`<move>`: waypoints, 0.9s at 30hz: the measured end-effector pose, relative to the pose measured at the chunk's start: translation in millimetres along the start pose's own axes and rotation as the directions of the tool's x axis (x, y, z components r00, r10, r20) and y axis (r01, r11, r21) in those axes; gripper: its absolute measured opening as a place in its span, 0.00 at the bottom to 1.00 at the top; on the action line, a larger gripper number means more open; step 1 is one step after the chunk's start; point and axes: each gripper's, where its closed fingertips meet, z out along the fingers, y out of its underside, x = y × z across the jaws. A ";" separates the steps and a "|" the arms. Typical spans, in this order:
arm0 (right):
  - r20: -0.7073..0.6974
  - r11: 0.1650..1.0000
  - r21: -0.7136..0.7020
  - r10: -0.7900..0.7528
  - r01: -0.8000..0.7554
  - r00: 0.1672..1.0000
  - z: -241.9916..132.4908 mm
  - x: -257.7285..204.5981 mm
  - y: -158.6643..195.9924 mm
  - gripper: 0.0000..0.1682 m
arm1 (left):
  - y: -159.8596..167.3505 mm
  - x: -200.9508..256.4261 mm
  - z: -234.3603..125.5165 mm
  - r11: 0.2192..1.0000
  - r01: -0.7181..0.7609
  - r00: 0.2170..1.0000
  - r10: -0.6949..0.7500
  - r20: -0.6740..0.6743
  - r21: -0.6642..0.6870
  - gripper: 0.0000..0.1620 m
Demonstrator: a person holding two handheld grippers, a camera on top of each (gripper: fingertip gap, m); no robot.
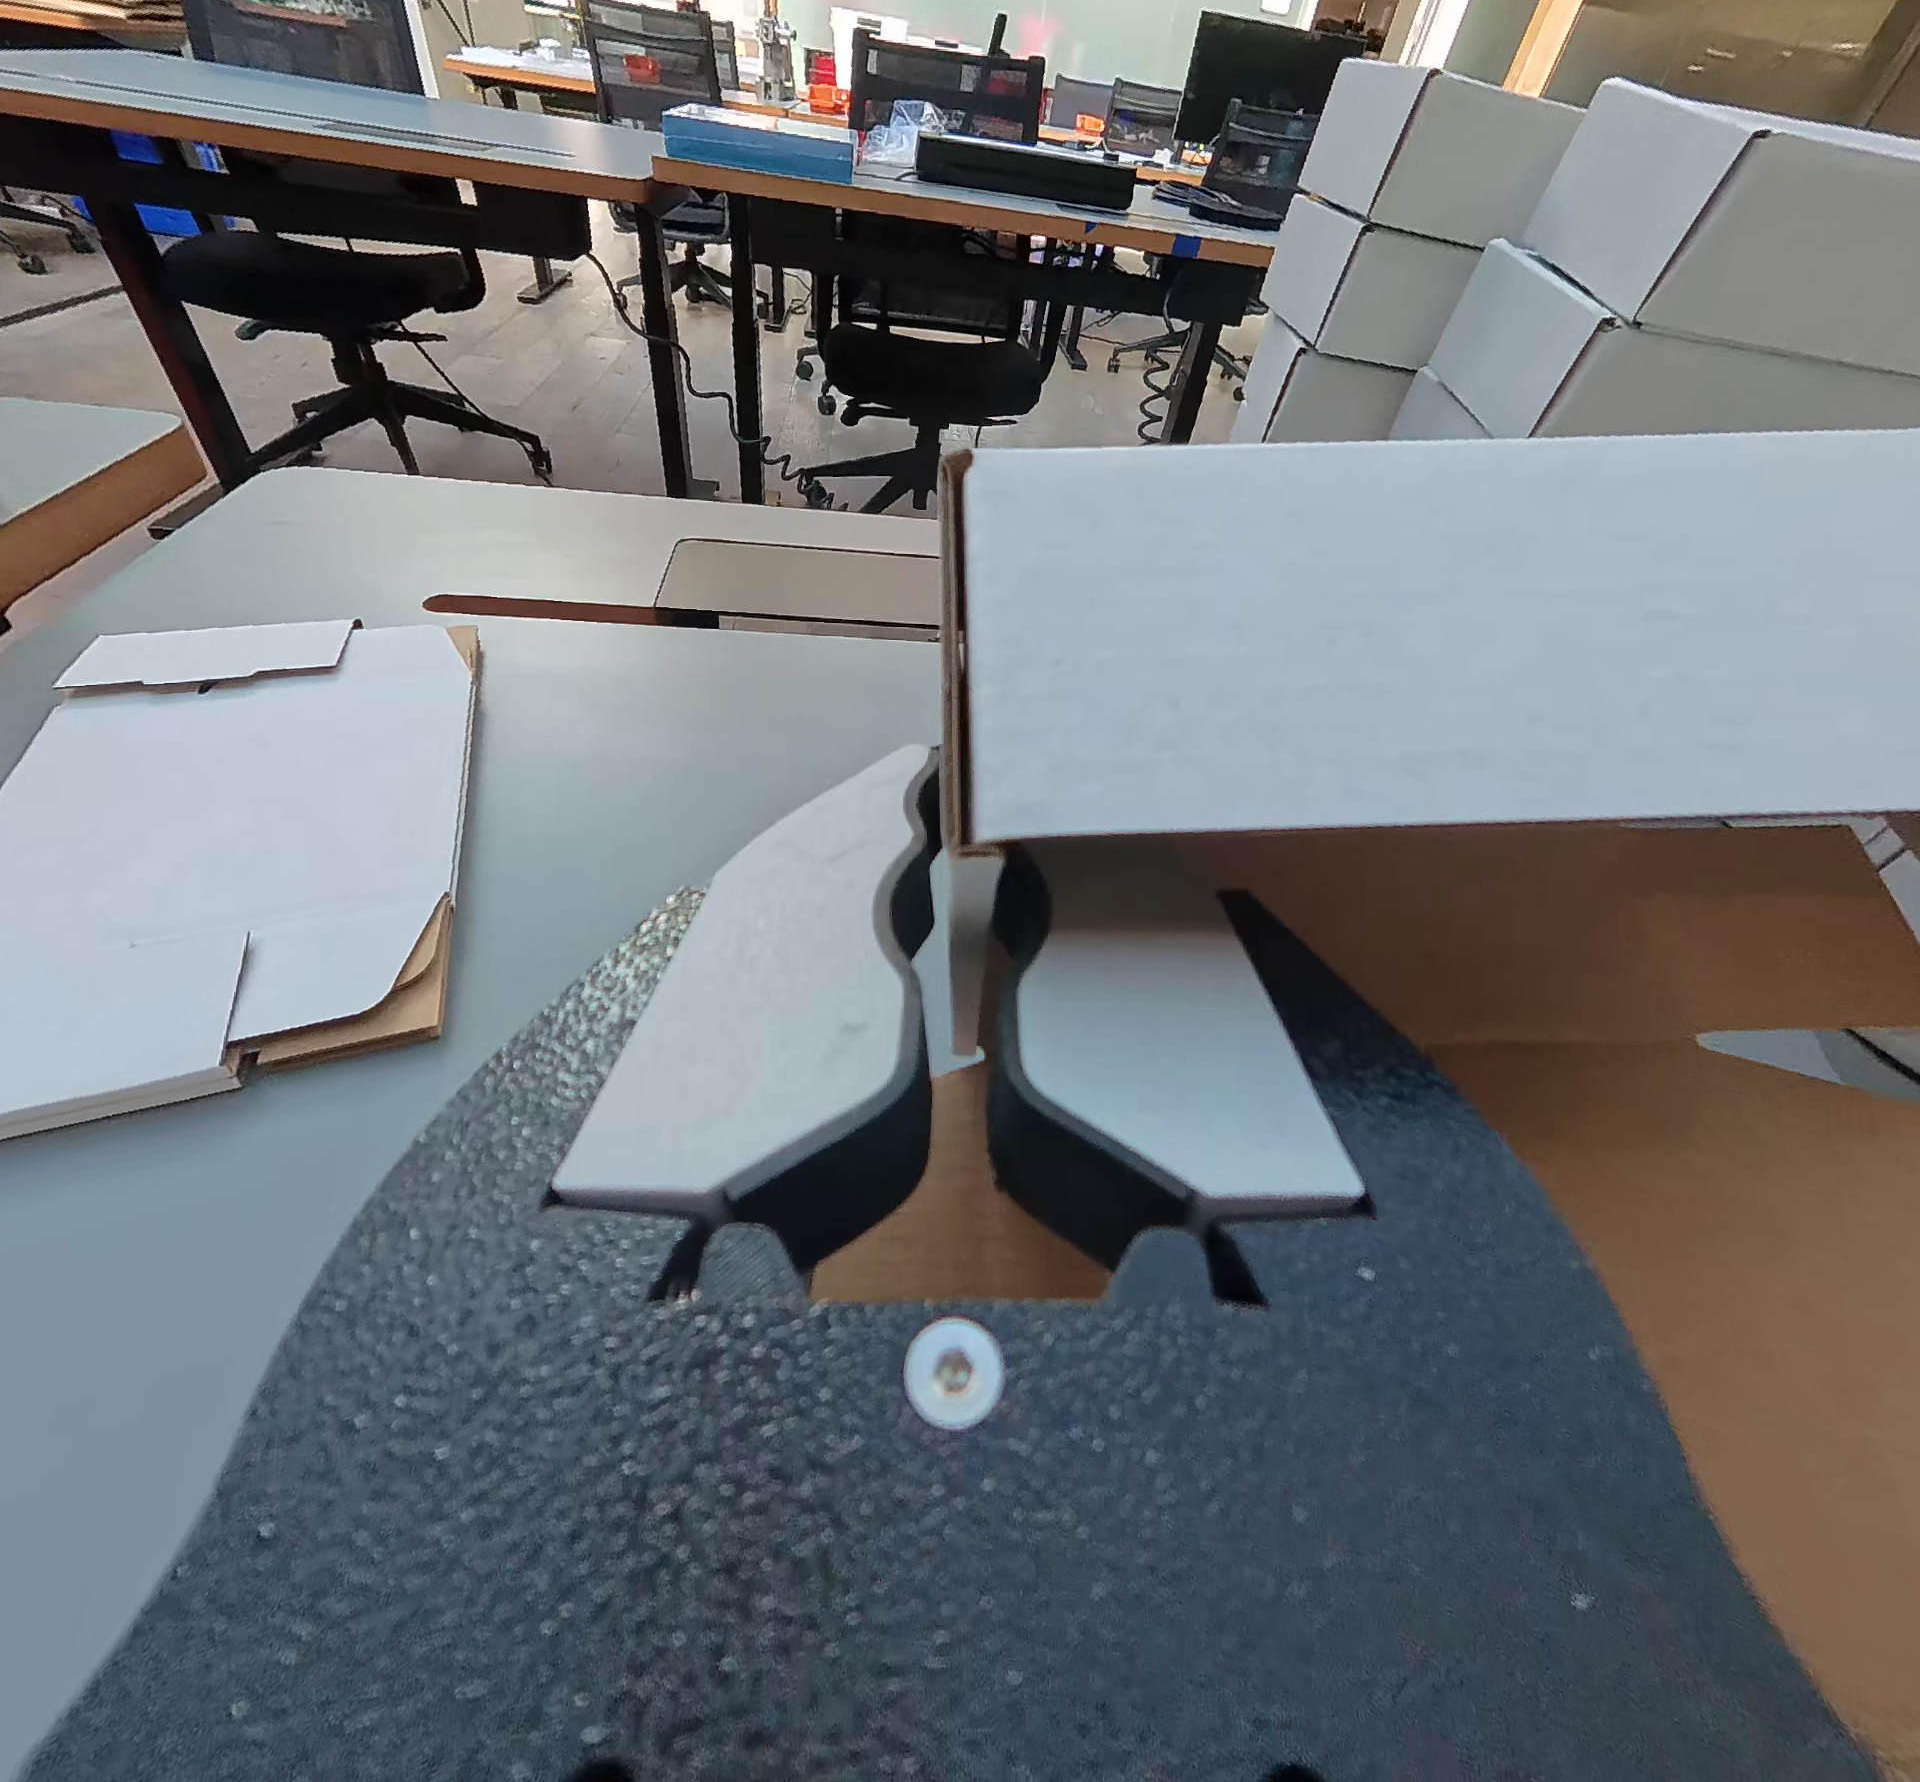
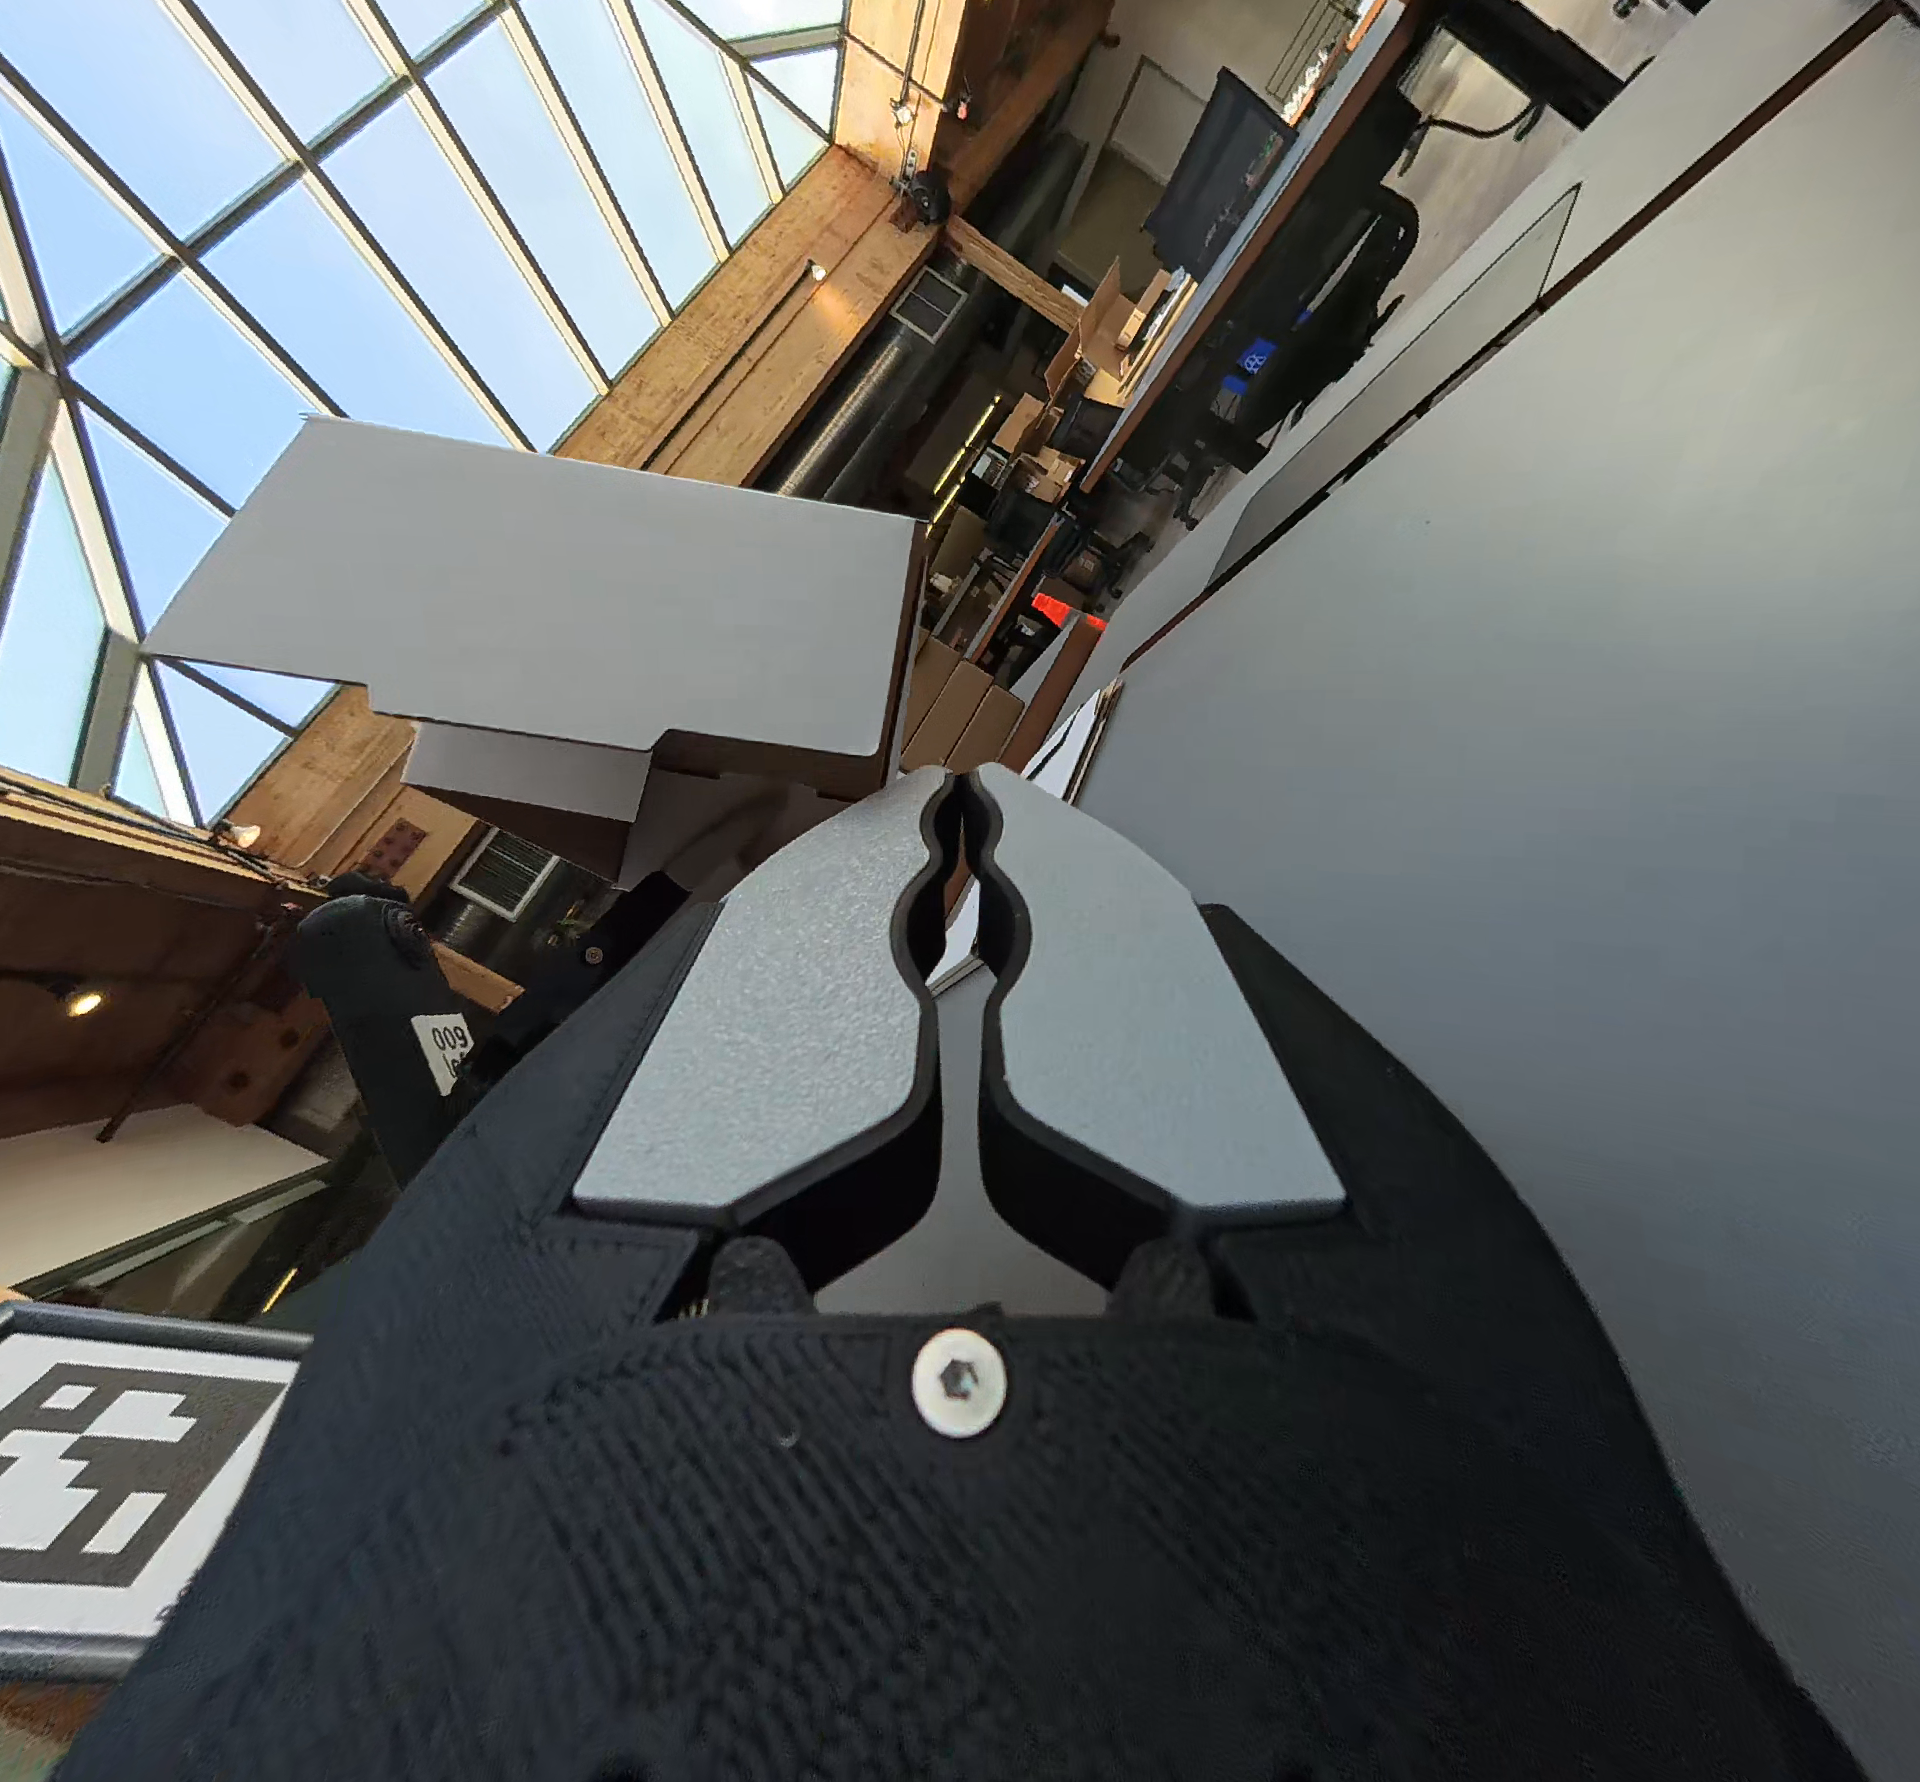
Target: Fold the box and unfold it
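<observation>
The box [image 1: 1403, 631] is white outside and brown inside, partly set up, with one long white panel raised across the right half of the left wrist view. My left gripper [image 1: 961, 859] is shut on a narrow white flap [image 1: 961, 963] at the box's left corner. In the right wrist view the box [image 2: 540, 579] hangs at the left, seen from below. My right gripper [image 2: 961, 787] is shut with its tips together just beside the box's lower corner, and I see nothing clearly pinched in it. The left gripper's black body [image 2: 364, 953] shows under the box.
A flat stack of unfolded white boxes [image 1: 239, 849] lies on the grey table [image 1: 623, 797] to the left. Folded white boxes [image 1: 1662, 257] are piled at the back right. Desks and office chairs stand beyond the table's far edge.
</observation>
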 end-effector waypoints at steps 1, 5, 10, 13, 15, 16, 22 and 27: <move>-0.006 1.000 0.004 -0.023 0.023 1.000 -0.4 -0.9 -0.2 0.00 | 0.5 -0.1 0.0 1.000 -0.009 1.000 0.009 0.001 -0.001 0.04; -0.002 0.991 0.042 -0.127 0.127 0.992 -2.0 -8.1 -5.3 0.00 | 3.7 0.4 -0.4 0.998 -0.066 0.998 0.066 0.008 -0.007 0.04; -0.062 0.934 0.075 -0.345 0.350 0.936 -5.0 -17.5 -11.7 0.00 | 10.1 2.2 -1.0 0.993 -0.114 0.993 0.115 0.013 -0.021 0.04; -0.114 0.882 0.061 -0.459 0.468 0.881 -6.8 -18.3 -14.4 0.00 | 13.6 4.7 -0.9 0.988 -0.150 0.988 0.151 0.011 -0.029 0.04; -0.150 0.842 0.055 -0.525 0.537 0.838 -9.0 -18.7 -17.5 0.00 | 15.8 7.0 -0.6 0.986 -0.166 0.986 0.166 0.001 -0.033 0.04; -0.159 0.822 0.044 -0.556 0.568 0.816 -9.5 -19.3 -17.7 0.00 | 16.5 7.5 -0.5 0.984 -0.174 0.985 0.174 0.000 -0.034 0.05; -0.183 0.682 -0.055 -0.725 0.730 0.664 -11.1 -22.9 -17.5 0.00 | 17.3 10.9 -0.4 0.975 -0.220 0.975 0.220 -0.013 -0.025 0.05; -0.190 0.500 -0.251 -0.865 0.829 0.464 -12.3 -17.2 -12.0 0.00 | 17.5 14.4 -0.6 0.972 -0.232 0.973 0.232 -0.011 -0.021 0.05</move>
